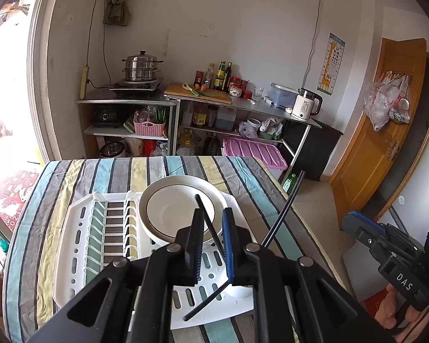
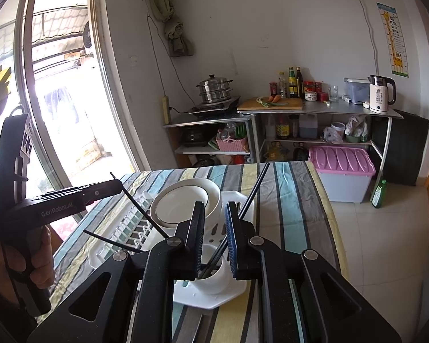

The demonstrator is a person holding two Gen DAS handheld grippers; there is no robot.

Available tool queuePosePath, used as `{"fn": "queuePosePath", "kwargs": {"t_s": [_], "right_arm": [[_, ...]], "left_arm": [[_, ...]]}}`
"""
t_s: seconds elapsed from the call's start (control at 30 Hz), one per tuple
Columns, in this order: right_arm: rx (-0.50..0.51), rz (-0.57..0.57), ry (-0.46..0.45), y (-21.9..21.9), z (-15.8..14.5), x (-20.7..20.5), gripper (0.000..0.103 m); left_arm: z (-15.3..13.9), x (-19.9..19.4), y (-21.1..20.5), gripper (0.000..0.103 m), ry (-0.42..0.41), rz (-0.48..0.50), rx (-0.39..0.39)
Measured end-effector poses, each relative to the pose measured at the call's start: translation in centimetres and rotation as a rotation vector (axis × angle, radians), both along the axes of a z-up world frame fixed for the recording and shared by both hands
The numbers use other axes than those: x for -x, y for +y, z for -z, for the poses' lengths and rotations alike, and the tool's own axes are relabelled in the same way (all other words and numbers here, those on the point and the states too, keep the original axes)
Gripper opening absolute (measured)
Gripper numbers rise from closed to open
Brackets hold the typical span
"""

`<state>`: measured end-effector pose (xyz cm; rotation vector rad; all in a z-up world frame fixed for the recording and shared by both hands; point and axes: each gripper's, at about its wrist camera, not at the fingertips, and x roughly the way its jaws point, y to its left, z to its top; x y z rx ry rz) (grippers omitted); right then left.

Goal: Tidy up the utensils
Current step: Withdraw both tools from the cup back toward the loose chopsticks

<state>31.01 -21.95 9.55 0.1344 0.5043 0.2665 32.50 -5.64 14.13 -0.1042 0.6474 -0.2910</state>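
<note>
- Striped tablecloth (image 1: 57, 188), kitchen shelves behind; white dish rack (image 1: 74, 245) mid-frame, bowls (image 1: 183, 208) stacked on it.
- Left gripper (image 1: 210, 245): jaws slightly parted, one black chopstick (image 1: 211, 228) loose between them.
- Right gripper (image 2: 216, 237): slightly parted, chopstick pair (image 2: 253, 191) beside its blue pad, tips in white cup (image 2: 217, 278), lower centre.
</note>
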Motion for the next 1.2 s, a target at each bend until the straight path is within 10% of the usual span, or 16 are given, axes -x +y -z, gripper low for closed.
{"fn": "queuePosePath", "kwargs": {"t_s": [0.63,1.2], "right_arm": [[0.005,-0.052,-0.092,1.5,0.5,9.8,0.016],[0.005,-0.099,-0.024,3.4,5.7,18.2,0.017]], "left_arm": [[-1.2,9.9,3.6,0.02,-0.16,-0.014,0.006],[6.4,21.1,7.6,0.02,-0.121,-0.054,-0.075]]}}
